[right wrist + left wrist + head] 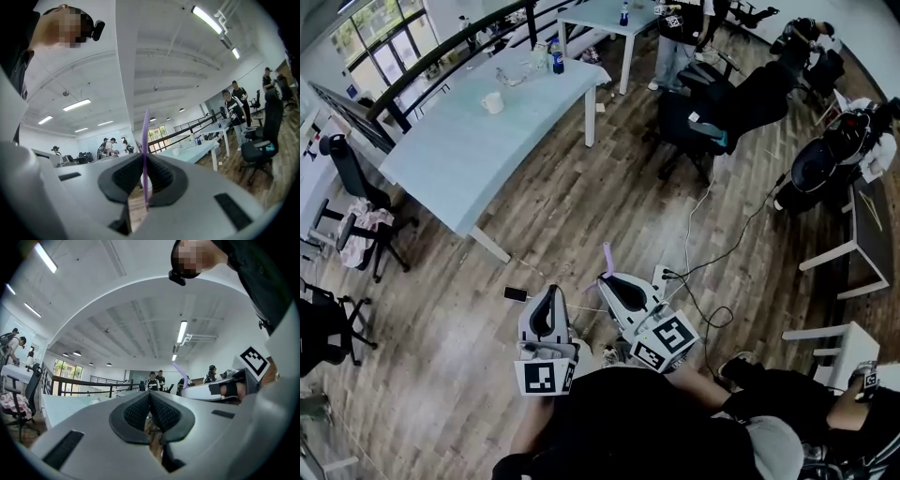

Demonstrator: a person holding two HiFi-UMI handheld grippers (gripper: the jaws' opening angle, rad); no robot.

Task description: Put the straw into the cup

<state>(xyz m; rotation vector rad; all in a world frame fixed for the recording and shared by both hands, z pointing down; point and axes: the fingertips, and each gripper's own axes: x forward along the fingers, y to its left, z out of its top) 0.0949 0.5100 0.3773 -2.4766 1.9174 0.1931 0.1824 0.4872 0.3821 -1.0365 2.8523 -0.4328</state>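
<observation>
A wood-floored office is showing in the head view, with a small white cup (492, 103) sitting on the long pale-blue table (450, 159). The left gripper (550, 292) and right gripper (607, 279) are hovering well apart from that table.

In the left gripper view, the jaws are pressing together on nothing.

In the right gripper view, the jaws are pinching a thin purple plastic straw (146, 140), which is standing upright.

Open wood floor (581, 187) lies ahead, up to the pale table (441, 150). Just right of the right gripper (606, 278), whose clamped straw (607, 255) sticks out touching nothing, what looks like a power strip (664, 276) and loose cables (687, 234) clutter the floor. A phone (516, 294) lies near the left gripper (551, 291). Black chairs (712, 112) crowd the far right. The tabletop round the cup (492, 103) is bare.
</observation>
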